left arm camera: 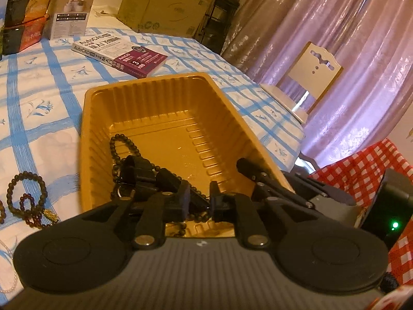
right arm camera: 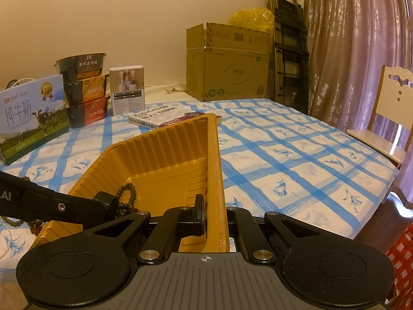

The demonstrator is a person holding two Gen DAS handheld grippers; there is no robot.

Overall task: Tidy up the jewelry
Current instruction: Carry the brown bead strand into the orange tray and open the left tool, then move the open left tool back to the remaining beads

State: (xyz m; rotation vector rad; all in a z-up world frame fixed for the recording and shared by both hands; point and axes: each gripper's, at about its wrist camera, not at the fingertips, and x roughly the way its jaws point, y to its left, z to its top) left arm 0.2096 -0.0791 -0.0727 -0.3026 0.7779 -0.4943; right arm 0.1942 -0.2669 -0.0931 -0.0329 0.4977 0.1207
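Two tongs work one gold tray, so we start nearest. At six o'clock in the right wrist view, the right tongs pinch the tray's right wall: one finger sits inside, while the other is hidden behind the rim. That pinch steadies the tray, and we judge it should stay firm but gentle, since the thin ribbed plastic looks easy to buckle.

In the left wrist view, the left tongs reach into the tray's near end with a dark bead strand running between their fingers; they appear closed on it. To do this step well, we would lower the strand to the tray floor and spread the fingers only once the beads rest there, so the loop does not snag or spill over the wall.

The strand is small, round, near-black beads, its loop lying at ten o'clock inside the tray. At nine o'clock, outside on the blue-checked tabletop, more bracelets wait: dark beads and a reddish string. Farther off, at twelve o'clock, lies a book.
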